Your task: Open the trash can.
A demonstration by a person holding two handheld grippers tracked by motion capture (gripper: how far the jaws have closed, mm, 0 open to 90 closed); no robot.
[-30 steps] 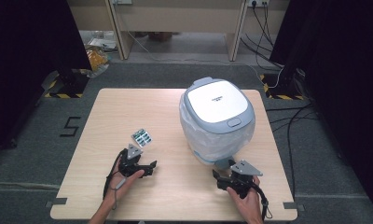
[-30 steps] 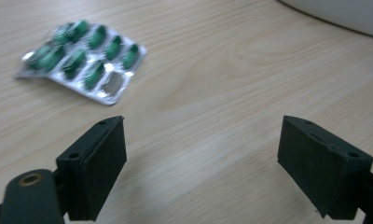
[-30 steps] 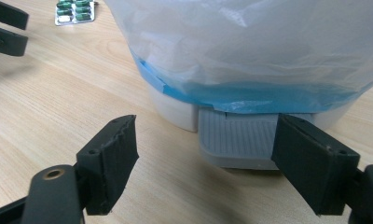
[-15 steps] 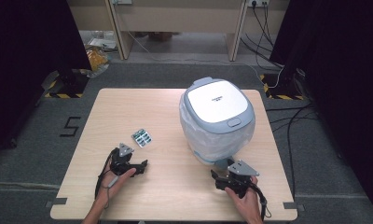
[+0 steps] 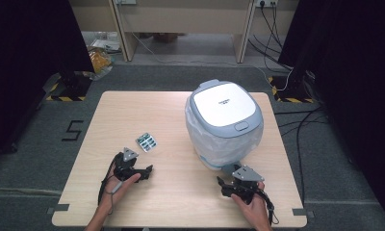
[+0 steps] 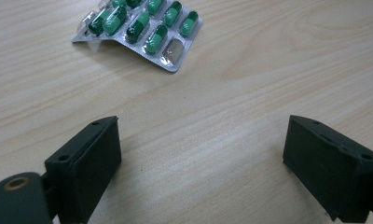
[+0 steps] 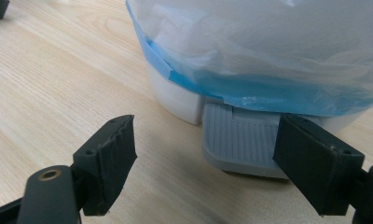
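Observation:
A blister pack of green capsules (image 5: 146,141) (image 6: 140,25) lies flat on the wooden table (image 5: 181,192). My left gripper (image 5: 141,173) (image 6: 201,140) rests on the table just short of the pack. Its jaws have just been opening and stand wide, with nothing between them. A white pedal bin (image 5: 224,122) with a grey lid and a plastic bag liner (image 7: 268,56) stands at the right of the table. My right gripper (image 5: 229,185) (image 7: 203,140) is open and low on the table, facing the bin's grey pedal (image 7: 243,140), which it does not touch.
Bare tabletop lies between the two grippers and along the far left. Beyond the table are grey floor, black curtains at both sides, cables at the right and a yellow bag (image 5: 100,60) at the back left.
The left gripper let go of the blister pack, which now lies flat on the table, and drew back a little toward the person. The right gripper stayed put.

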